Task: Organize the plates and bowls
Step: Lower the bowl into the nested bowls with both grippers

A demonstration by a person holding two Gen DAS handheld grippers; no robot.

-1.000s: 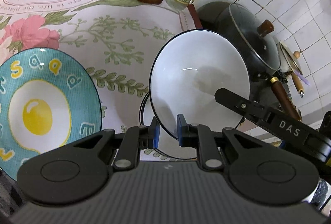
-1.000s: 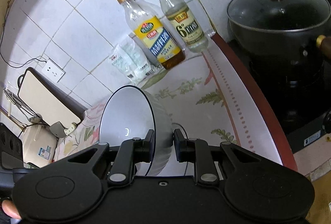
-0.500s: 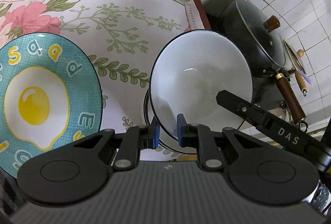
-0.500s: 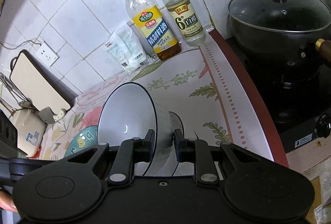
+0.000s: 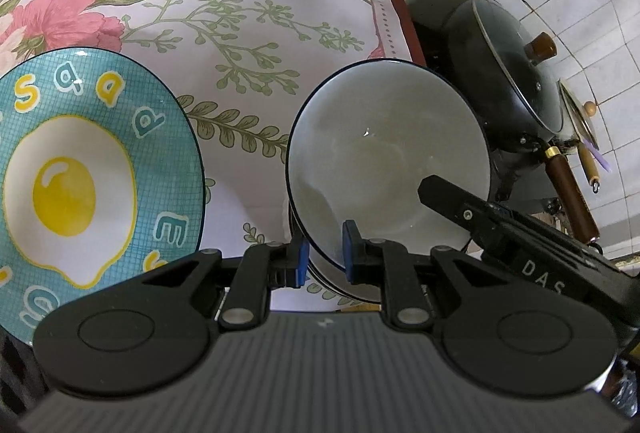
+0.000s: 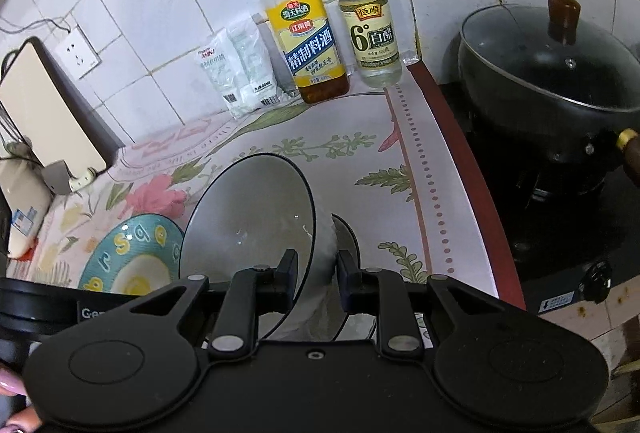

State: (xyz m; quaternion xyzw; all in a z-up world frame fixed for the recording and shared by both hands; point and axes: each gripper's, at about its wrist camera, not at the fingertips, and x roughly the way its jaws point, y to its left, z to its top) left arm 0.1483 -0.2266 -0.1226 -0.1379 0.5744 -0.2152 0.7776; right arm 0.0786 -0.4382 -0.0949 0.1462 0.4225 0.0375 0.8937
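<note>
Both grippers hold the same white bowl [image 5: 384, 161] by its rim, one on each side. The left gripper [image 5: 323, 259] is clamped on the near edge, and the right gripper [image 6: 316, 275] is closed on the opposite wall of the bowl. I think two grips are used because the bowl is tilted and would swing from one pinch only. It hangs just above a second bowl [image 5: 320, 279] that sits on the flowered cloth [image 5: 248, 45], so the aim seems to be nesting them. The egg plate [image 5: 80, 185] lies flat beside them, apart. The pot [image 6: 548, 73] stands on the stove, away from the work.
</note>
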